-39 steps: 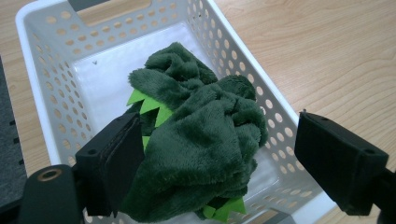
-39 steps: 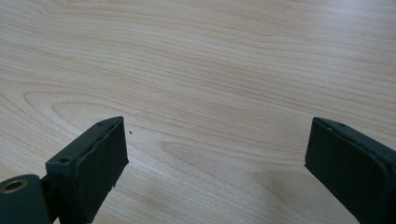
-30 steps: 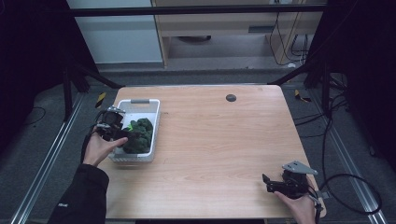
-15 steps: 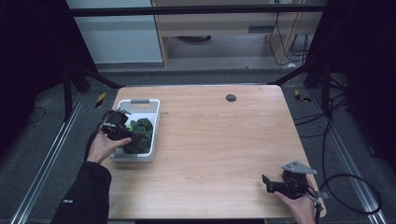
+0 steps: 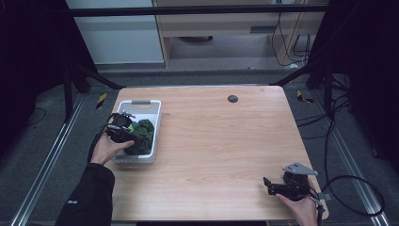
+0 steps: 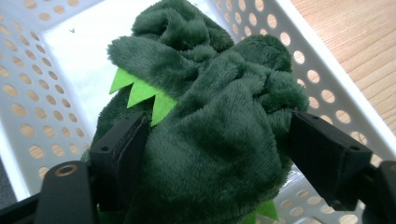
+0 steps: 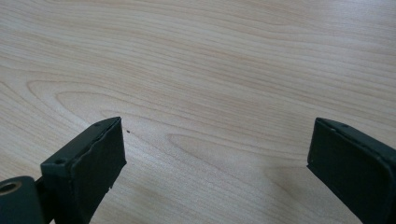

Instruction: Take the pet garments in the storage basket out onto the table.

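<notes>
A dark green plush toy with light green felt spikes lies in a white perforated basket at the table's left edge. My left gripper reaches down into the basket from the left. Its jaws have just been closing, and the plush toy bulges between them with both pads against its sides. Near the front right corner of the table, my right gripper rests low and points left. In the right gripper view it stands open over bare wood with nothing between its fingers.
The wooden table has a small dark round disc near its far edge. The basket's wall rises close around the plush. Metal frame rails and cables run along the floor on both sides.
My left gripper has sunk a little into the basket and onto the plush toy, its jaws drawing in around it. The right gripper has kept still.
</notes>
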{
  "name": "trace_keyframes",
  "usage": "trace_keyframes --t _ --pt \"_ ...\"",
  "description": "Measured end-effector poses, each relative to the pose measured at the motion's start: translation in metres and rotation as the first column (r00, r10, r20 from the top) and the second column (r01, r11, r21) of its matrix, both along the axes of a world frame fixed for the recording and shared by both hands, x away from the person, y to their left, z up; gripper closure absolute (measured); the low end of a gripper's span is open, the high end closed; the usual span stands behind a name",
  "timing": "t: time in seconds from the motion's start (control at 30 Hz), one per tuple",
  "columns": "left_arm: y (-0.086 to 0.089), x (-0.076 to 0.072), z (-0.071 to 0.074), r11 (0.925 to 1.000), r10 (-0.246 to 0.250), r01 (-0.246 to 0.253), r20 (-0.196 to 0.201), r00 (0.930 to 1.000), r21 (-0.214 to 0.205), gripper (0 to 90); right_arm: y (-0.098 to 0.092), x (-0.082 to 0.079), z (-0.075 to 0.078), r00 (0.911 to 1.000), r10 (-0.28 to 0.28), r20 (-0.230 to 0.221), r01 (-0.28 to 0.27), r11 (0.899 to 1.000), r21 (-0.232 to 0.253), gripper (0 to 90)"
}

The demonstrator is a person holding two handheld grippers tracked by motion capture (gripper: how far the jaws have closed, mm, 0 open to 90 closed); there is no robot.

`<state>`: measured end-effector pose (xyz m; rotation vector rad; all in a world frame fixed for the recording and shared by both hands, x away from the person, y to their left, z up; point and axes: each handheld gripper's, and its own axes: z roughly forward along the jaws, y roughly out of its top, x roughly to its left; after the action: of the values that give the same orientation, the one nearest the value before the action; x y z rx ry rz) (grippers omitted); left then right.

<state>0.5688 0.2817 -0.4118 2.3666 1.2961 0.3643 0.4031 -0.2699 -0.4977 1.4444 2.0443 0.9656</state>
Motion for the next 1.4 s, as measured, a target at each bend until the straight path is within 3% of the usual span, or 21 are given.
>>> trace_keyframes --t 0.33,0.53,0.63,0.93,1.1,1.4 --pt "0.0 0.001 -0.005 0.9993 0.003 -0.001 -0.04 0.9992 0.036 34.9 0.0 0.001 -0.001 1.0 0.007 -0.001 -0.007 1.0 -0.01 3.8" --pt "0.001 0.002 -0.006 0.9991 0.017 -0.014 -0.056 0.9983 0.039 49.0 0.0 0.001 -0.001 1.0 0.003 -0.004 -0.004 1.0 -0.009 3.7" --pt "0.002 0.002 -0.006 0.9993 0.022 -0.02 -0.062 0.9979 0.033 62.2 0.0 0.001 -0.001 1.0 0.006 -0.005 -0.006 1.0 -0.011 3.7" --pt "0.002 0.0 -0.005 0.9992 0.025 -0.022 -0.075 0.9969 0.032 75.9 0.0 0.001 -0.001 0.9999 0.008 -0.007 -0.008 1.0 -0.01 3.7" --pt "0.004 -0.004 0.0 0.9987 0.05 -0.049 -0.022 0.9985 0.014 78.8 0.0 0.001 -0.001 0.9999 0.006 -0.012 -0.006 1.0 -0.004 3.7" --pt "0.016 -0.013 0.022 0.9963 0.07 -0.068 0.03 0.9971 -0.052 79.8 0.001 0.001 -0.001 0.9999 0.006 -0.014 -0.006 1.0 -0.005 3.8"
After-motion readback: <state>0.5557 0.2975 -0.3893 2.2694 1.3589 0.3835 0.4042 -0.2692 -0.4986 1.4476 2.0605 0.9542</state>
